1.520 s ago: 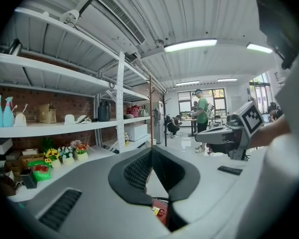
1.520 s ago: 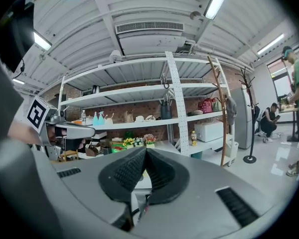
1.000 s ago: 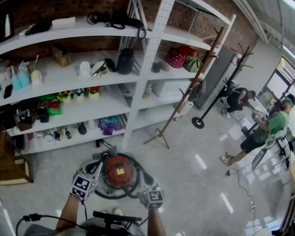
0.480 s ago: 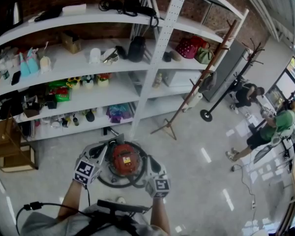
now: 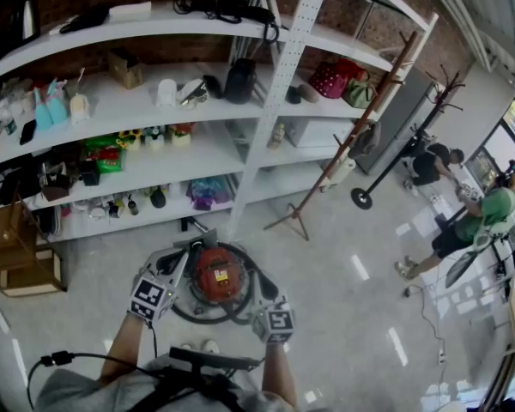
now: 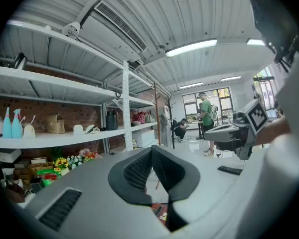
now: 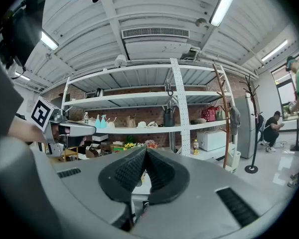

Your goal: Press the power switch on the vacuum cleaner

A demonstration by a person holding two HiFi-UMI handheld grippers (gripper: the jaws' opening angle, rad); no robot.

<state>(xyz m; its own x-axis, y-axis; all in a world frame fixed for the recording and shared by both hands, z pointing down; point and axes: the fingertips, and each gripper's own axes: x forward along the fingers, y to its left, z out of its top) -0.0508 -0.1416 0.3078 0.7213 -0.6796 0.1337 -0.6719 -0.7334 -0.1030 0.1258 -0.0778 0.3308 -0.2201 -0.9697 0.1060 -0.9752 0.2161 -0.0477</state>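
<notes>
A round red vacuum cleaner (image 5: pixel 219 275) sits on the floor, ringed by its black hose (image 5: pixel 191 314). I cannot make out its power switch. My left gripper (image 5: pixel 180 264) hovers over the vacuum's left edge, my right gripper (image 5: pixel 261 288) over its right edge. In the left gripper view the left gripper (image 6: pixel 151 152) has its pads meeting at the tips with nothing between them, and a sliver of the red vacuum (image 6: pixel 160 211) shows below. The right gripper (image 7: pixel 145 153) is shut the same way, also with nothing held. Each gripper sees the other: right (image 6: pixel 234 133), left (image 7: pixel 65 129).
White shelving (image 5: pixel 279 101) full of bottles, bags and boxes stands just beyond the vacuum. A leaning wooden coat rack (image 5: pixel 343 148) and a black stand (image 5: pixel 362 199) are to the right. A wooden crate (image 5: pixel 21 269) is at left. Two people (image 5: pixel 481 226) are far right.
The head view shifted slightly, so the shelves and vacuum sit a little to the right in frame. Both grippers stay shut on either side of the vacuum.
</notes>
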